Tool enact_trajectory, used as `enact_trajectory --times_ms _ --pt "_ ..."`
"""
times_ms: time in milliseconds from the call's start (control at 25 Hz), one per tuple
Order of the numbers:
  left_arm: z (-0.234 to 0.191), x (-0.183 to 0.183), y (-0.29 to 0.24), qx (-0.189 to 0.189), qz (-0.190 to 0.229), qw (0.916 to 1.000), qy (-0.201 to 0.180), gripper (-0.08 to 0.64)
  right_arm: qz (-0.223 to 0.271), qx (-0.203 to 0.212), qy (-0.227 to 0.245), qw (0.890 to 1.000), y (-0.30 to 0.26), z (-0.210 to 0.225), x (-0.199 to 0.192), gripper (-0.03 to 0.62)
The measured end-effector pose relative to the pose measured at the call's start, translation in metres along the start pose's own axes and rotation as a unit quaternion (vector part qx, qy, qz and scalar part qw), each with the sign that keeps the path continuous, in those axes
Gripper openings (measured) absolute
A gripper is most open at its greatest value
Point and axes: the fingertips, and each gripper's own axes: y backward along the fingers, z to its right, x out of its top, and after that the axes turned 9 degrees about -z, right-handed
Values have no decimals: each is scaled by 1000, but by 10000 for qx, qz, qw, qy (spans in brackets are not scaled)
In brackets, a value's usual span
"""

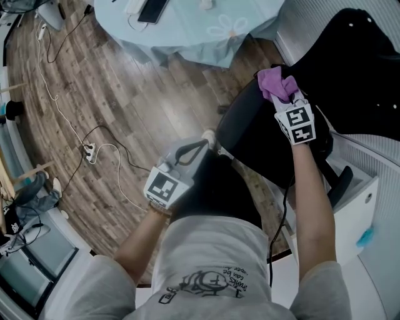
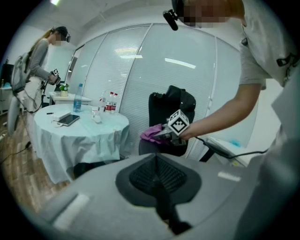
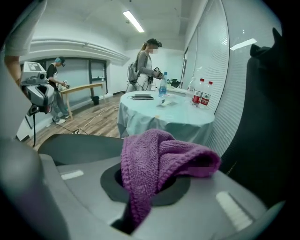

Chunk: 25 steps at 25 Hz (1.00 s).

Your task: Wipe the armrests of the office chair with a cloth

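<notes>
The black office chair (image 1: 262, 140) stands in front of me, its backrest (image 1: 356, 69) at the right; a dark arm-like part (image 1: 340, 181) shows by the white unit. My right gripper (image 1: 284, 95) is shut on a purple cloth (image 1: 275, 82), held over the seat's far edge. In the right gripper view the cloth (image 3: 159, 157) bunches out of the jaws and hides the tips. My left gripper (image 1: 208, 135) hangs shut and empty left of the seat, apart from the chair. The left gripper view shows the chair (image 2: 171, 105), the cloth (image 2: 152, 133) and the right gripper (image 2: 165, 133).
A round table with a pale blue cover (image 1: 187, 28) stands just beyond the chair, with a tablet (image 1: 153, 9) and bottles (image 3: 201, 96) on it. Cables and a power strip (image 1: 90, 152) lie on the wooden floor. A white unit (image 1: 356, 206) flanks the right. Other people (image 3: 147, 65) stand farther off.
</notes>
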Motion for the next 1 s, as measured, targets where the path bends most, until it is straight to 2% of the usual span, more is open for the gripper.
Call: enact_trajectory --times_ms 160,280,760,1000 --pt "0 1 -1 -2 26 10000 19 2 24 -133 20 9999 3 -12 -2 28" --pt "1 3 -2 -11 66 10000 30 2 152 -53 177 9997 9 -38 -1 28" --pt "-3 10 -5 -8 90 10000 24 2 564 890 667 9922 45 -202 -5 28" --pt "-2 20 -8 -15 143 9999 -60 2 467 1035 527 9921 47 -214 -9 28"
